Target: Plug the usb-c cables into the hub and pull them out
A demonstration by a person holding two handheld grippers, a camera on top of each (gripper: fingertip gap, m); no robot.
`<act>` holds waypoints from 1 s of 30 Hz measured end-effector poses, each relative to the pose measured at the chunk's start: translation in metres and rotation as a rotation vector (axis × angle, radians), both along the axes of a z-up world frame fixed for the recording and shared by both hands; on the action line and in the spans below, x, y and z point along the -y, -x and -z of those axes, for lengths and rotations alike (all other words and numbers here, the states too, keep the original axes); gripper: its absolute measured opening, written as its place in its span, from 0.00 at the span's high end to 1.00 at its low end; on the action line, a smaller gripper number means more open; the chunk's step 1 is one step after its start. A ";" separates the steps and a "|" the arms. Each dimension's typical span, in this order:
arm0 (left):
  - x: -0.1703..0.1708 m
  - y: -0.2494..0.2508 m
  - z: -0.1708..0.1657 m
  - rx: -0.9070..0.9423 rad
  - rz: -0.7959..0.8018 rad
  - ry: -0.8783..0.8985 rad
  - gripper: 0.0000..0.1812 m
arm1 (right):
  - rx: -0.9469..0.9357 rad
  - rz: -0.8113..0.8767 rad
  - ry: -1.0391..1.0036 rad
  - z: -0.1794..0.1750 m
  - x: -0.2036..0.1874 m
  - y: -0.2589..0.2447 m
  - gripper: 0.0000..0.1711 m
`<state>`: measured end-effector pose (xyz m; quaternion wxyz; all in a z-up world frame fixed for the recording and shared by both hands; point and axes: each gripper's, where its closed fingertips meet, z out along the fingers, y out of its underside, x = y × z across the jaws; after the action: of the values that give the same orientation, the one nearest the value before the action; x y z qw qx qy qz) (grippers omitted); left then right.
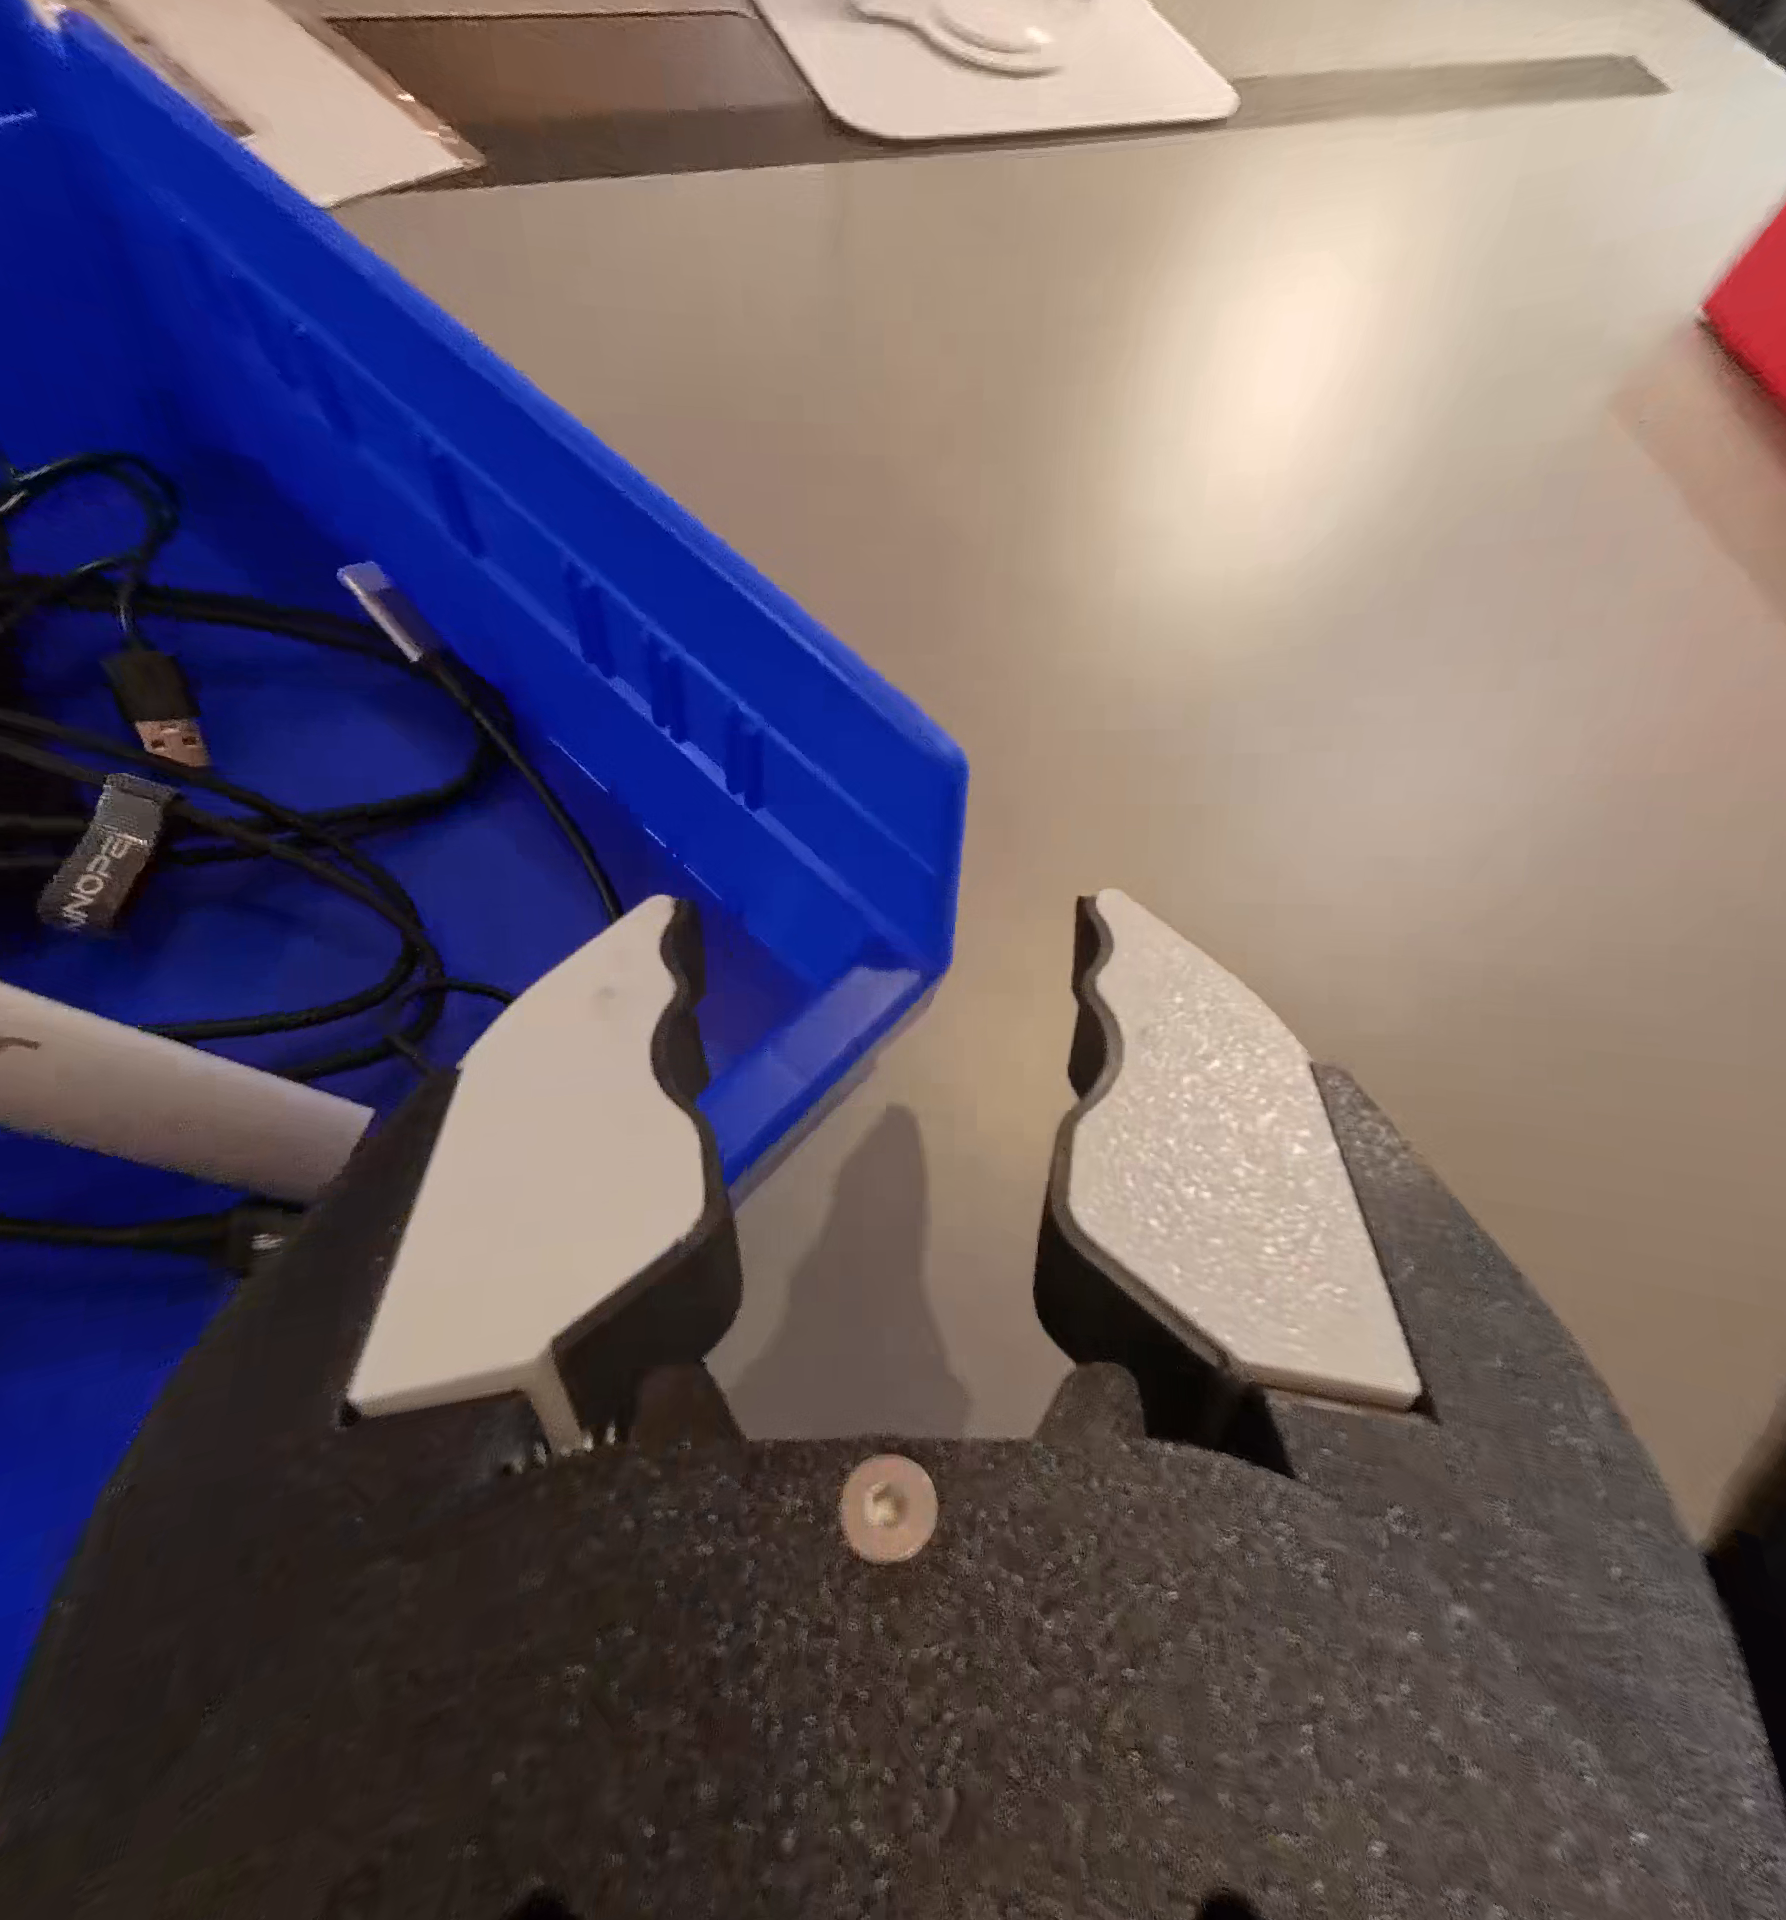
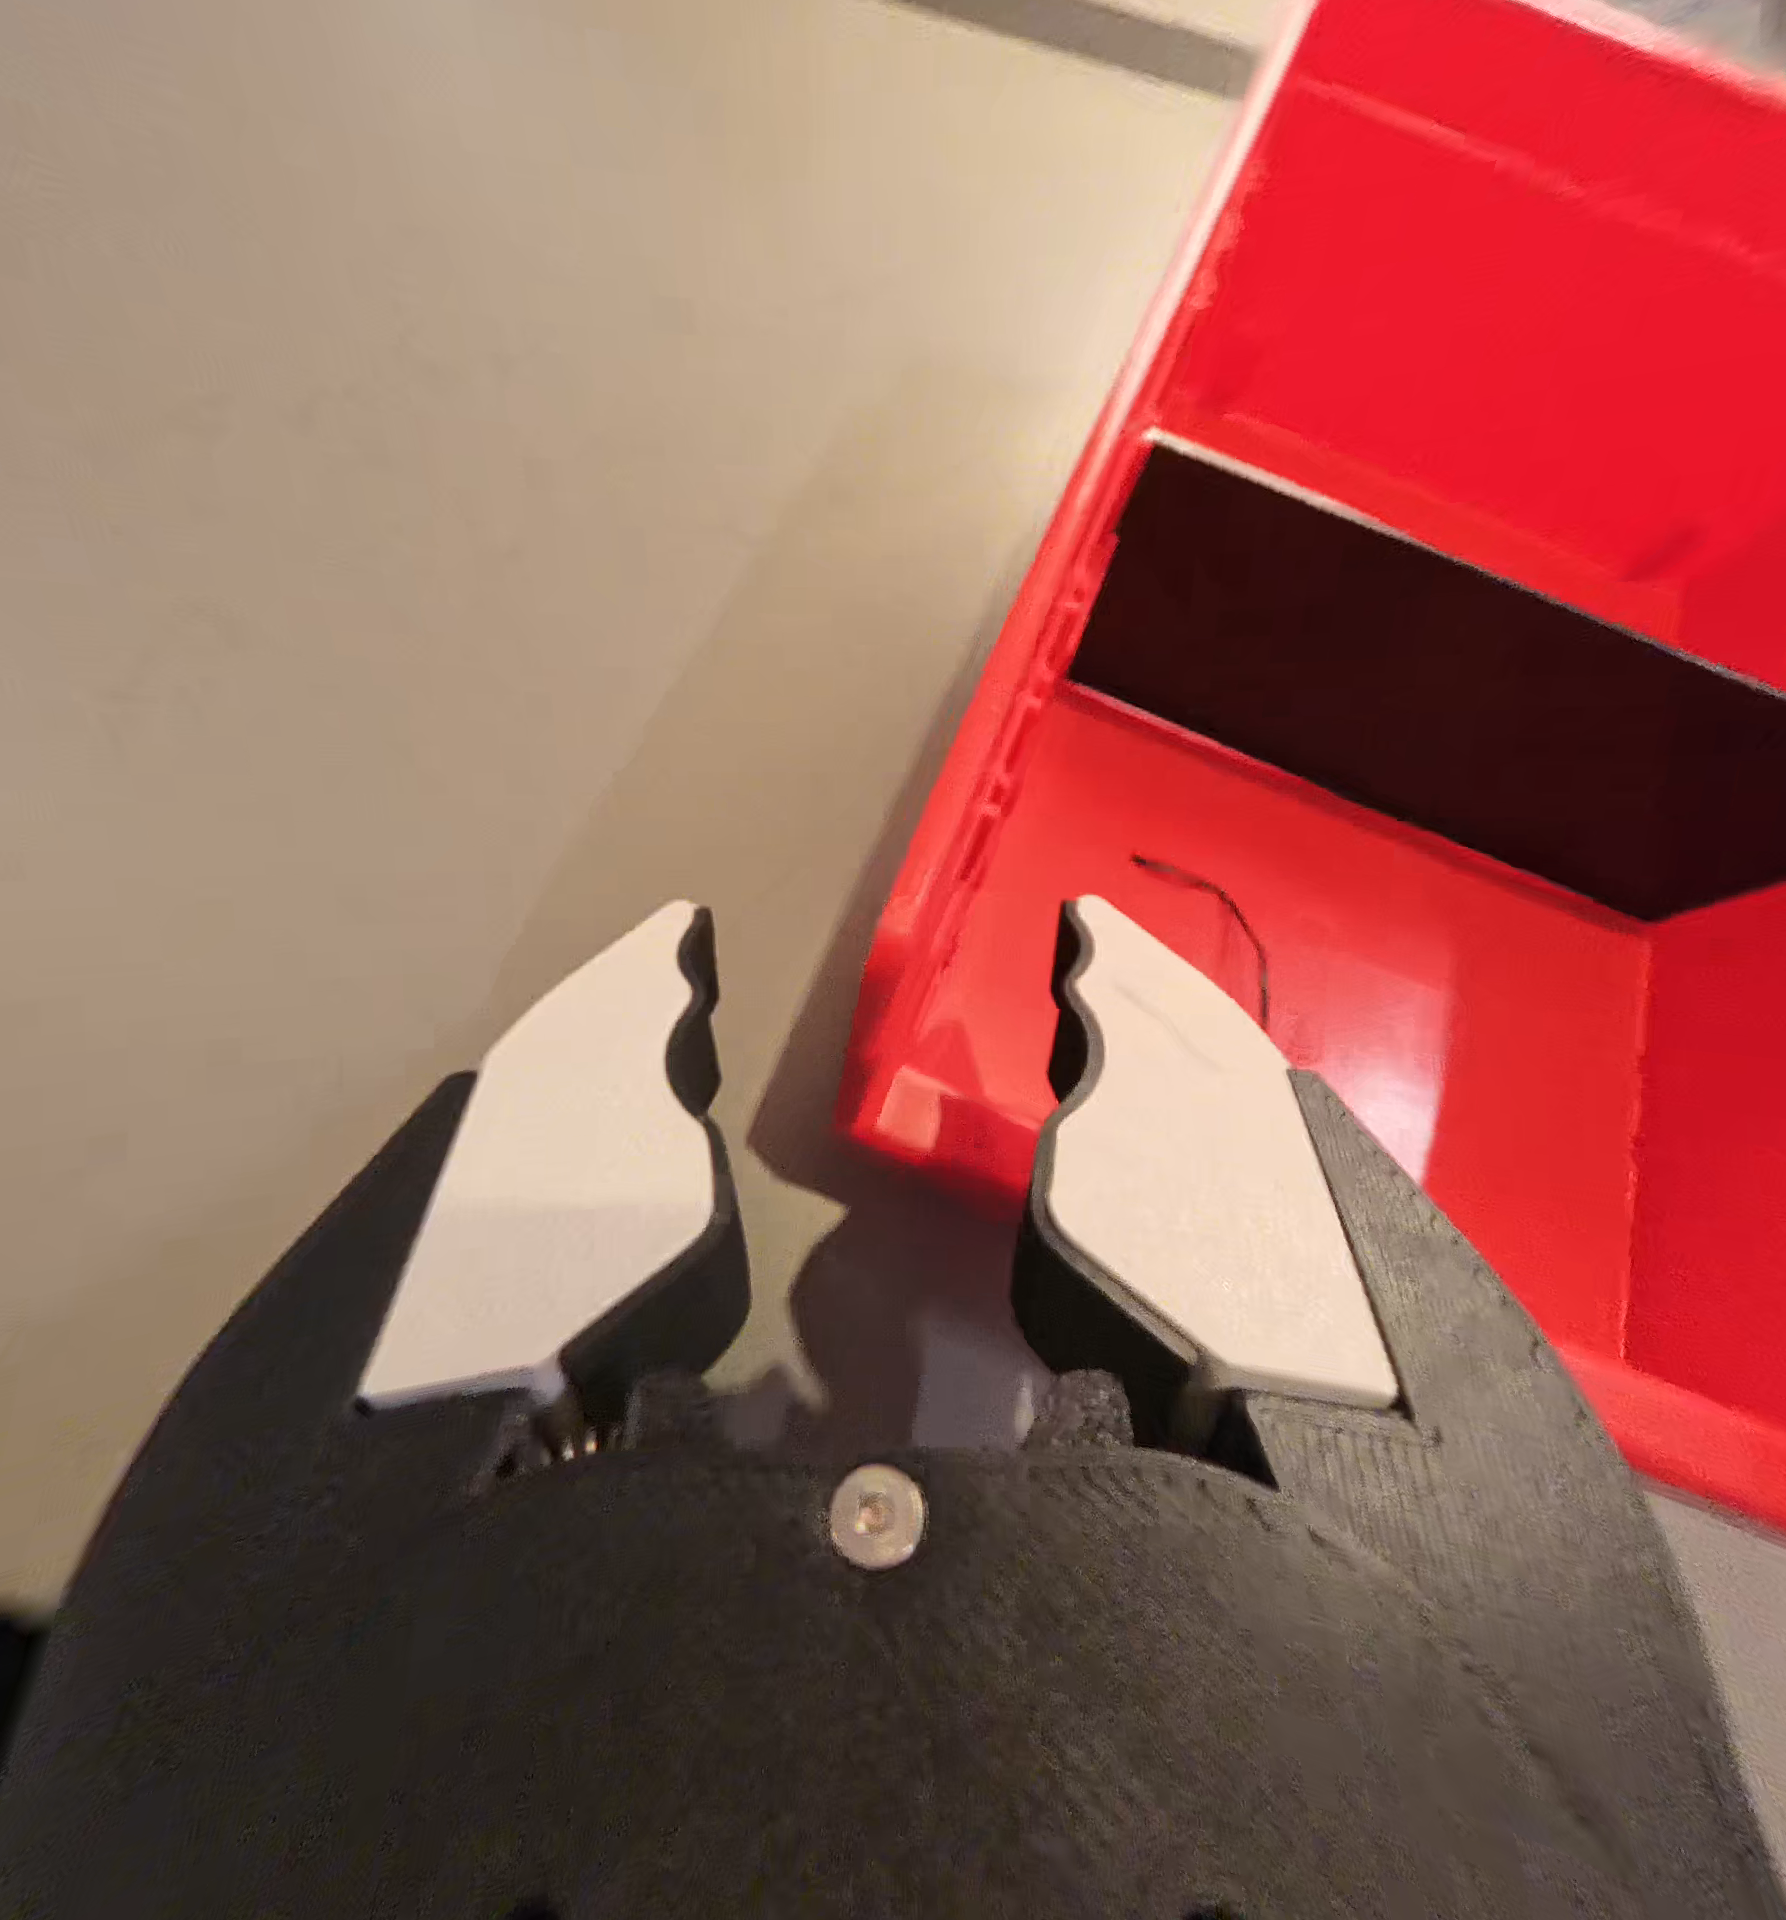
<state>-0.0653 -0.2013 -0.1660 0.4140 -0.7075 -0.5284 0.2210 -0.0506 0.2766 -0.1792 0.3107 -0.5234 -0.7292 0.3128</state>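
The left hand-held gripper (image 1: 887, 925) and right hand-held gripper (image 2: 884, 930) hover agape, empty. Thin black braided cables (image 1: 276, 831) tangle limply in the blue plastic bin (image 1: 598, 582); grip the rigid plug housings.

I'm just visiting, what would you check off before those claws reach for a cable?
1. Left gripper open and empty: ok.
2. Right gripper open and empty: ok.
3. Black cables within reach in the blue bin: ok.
4. Hub located: cannot tell; a pale grey bar lies in the bin.
5. Near compartment of the red bin free of parts: ok, only a thin black strand.
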 end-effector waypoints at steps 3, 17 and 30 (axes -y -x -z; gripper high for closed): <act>-0.005 0.022 0.004 -0.071 -0.099 0.102 0.62 | -0.117 0.115 -0.185 -0.004 -0.015 0.018 0.72; 0.070 0.033 0.000 -0.276 -0.400 0.426 0.97 | -0.160 0.185 -0.293 0.000 -0.061 0.050 0.93; 0.123 0.037 0.000 -0.289 -0.386 0.441 0.97 | -0.173 0.104 -0.290 -0.001 -0.122 0.089 0.94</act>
<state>-0.1021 -0.3239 -0.1655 0.2722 -0.6280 -0.5281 0.5027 -0.1398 0.3989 -0.1787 0.4604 -0.4811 -0.7091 0.2319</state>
